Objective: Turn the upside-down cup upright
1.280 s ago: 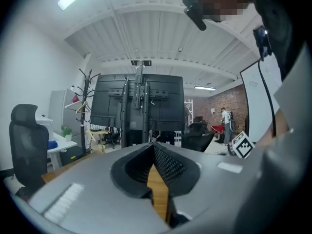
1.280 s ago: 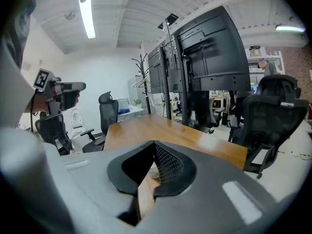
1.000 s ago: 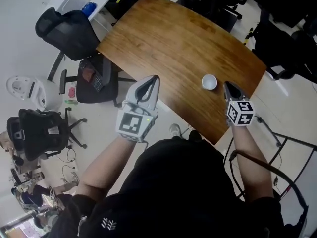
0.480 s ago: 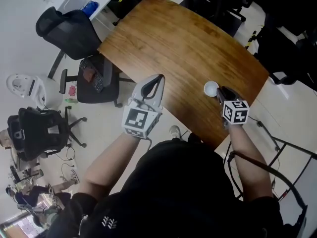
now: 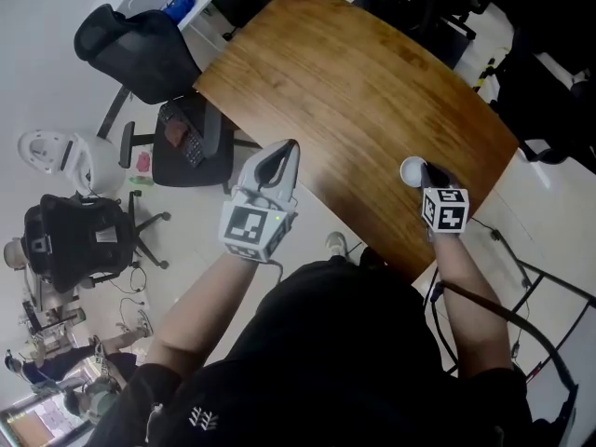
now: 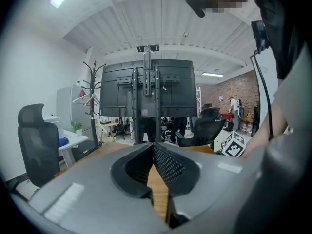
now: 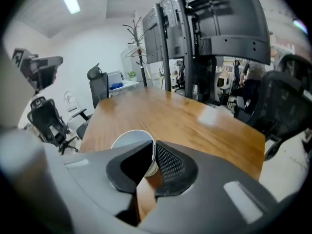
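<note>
- Wooden table (image 5: 345, 82): curved top, bare apart from the cup. It sits in the same place in the head view as a second ago.
- Left gripper (image 5: 291, 147): held over the table's near edge, much where it was before. Its jaws meet at the tips with nothing between them.
- Right gripper (image 5: 430, 170): a second ago its tips stood just beside the cup and clear of it. It has since come down onto the cup. The jaws have just been closing and now pinch the cup's wall, one jaw on each side.
- Cup (image 5: 411, 169): white, standing near the table's right front corner with its round top face upward. Whether that face is mouth or base cannot be told.
</note>
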